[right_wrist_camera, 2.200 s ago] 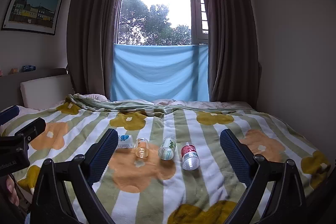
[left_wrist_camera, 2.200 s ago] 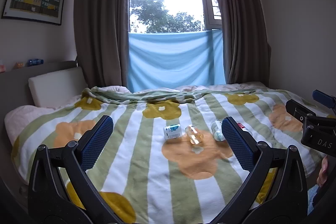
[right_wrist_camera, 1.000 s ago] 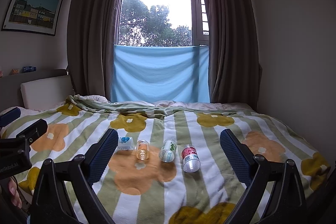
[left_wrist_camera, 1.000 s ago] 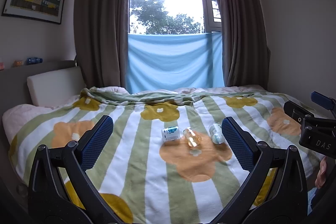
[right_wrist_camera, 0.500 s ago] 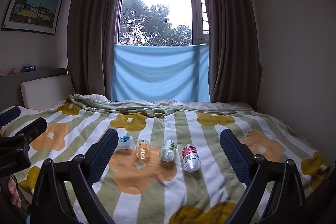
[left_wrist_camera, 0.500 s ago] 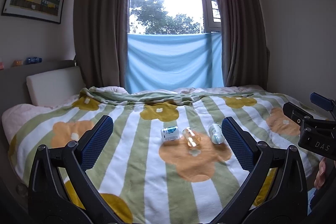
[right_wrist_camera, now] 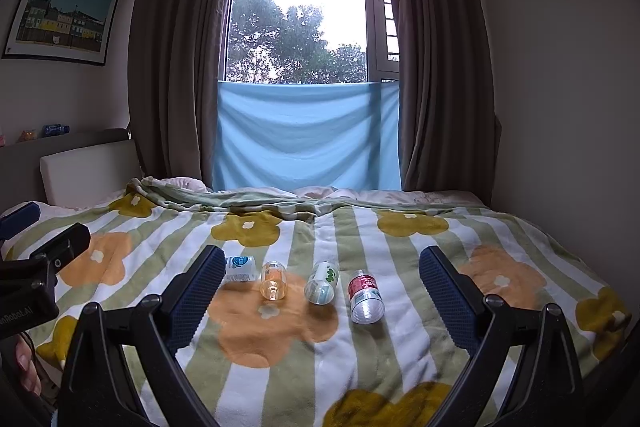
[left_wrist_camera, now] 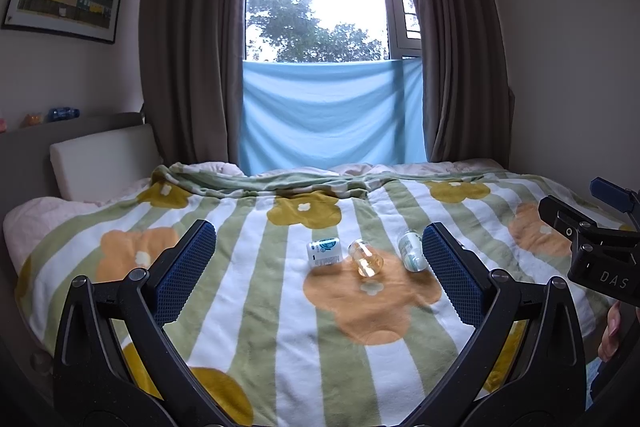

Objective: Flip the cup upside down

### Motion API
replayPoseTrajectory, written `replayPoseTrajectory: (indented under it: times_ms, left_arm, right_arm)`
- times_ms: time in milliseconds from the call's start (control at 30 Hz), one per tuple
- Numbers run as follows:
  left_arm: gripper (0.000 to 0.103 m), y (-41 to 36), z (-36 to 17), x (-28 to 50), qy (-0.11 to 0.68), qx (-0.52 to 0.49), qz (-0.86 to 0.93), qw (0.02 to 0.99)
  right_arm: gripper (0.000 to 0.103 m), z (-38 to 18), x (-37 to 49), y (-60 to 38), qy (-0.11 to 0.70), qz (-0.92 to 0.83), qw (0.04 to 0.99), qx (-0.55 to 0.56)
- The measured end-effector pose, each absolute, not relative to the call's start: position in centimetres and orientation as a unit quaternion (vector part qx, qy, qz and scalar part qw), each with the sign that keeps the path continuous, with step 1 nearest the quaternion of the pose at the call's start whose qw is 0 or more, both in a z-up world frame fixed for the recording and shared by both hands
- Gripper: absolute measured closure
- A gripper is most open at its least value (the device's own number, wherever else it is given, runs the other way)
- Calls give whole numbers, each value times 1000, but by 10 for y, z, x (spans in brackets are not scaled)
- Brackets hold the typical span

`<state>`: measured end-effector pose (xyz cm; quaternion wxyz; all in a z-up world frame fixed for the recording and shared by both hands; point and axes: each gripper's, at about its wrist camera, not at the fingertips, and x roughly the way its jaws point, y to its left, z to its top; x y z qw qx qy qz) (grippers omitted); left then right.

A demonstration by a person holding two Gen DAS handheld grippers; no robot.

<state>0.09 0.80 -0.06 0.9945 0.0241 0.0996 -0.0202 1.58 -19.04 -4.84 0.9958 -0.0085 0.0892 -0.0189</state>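
Note:
A row of small containers lies on its side on the flowered blanket (right_wrist_camera: 280, 367). A clear orange-tinted cup (right_wrist_camera: 273, 280) lies with its mouth toward me; it also shows in the left wrist view (left_wrist_camera: 365, 259). Beside it lie a white cup with a blue label (right_wrist_camera: 240, 268), a clear cup with a green print (right_wrist_camera: 322, 282) and a red-labelled bottle (right_wrist_camera: 365, 295). My left gripper (left_wrist_camera: 320, 267) is open and empty, well short of the row. My right gripper (right_wrist_camera: 322, 287) is open and empty, also short of it.
The bed (left_wrist_camera: 260, 347) fills the foreground, with a white headboard cushion (left_wrist_camera: 104, 163) at the left. A window with brown curtains and a blue cloth (right_wrist_camera: 308, 135) stands behind. The other gripper shows at the frame edge in each view (left_wrist_camera: 592, 247) (right_wrist_camera: 36, 275).
Both views have drifted only slightly; the containers sit a touch lower and nearer in the frames. Both grippers stay open and nothing on the bed has moved.

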Motion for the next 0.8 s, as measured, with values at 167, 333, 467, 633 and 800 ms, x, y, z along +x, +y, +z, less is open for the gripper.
replayPoseTrajectory:
  times_ms: [167,333,467,633,800]
  left_arm:
    - [0,8,-3,10,108,23,-21,994]
    - [0,13,-5,34,124,21,-25,992]
    - [0,17,-15,70,161,18,-27,986]
    - [0,21,-47,129,237,13,-36,971]
    - [0,22,-92,187,315,1,-53,948]
  right_arm:
    - [6,-50,17,-190,92,-18,996,-7]
    - [6,-57,37,-193,119,-8,993,4]
    - [6,-58,80,-196,163,7,987,-1]
    - [6,-70,164,-203,245,36,969,-4]
    - [6,-98,258,-215,336,66,939,18]
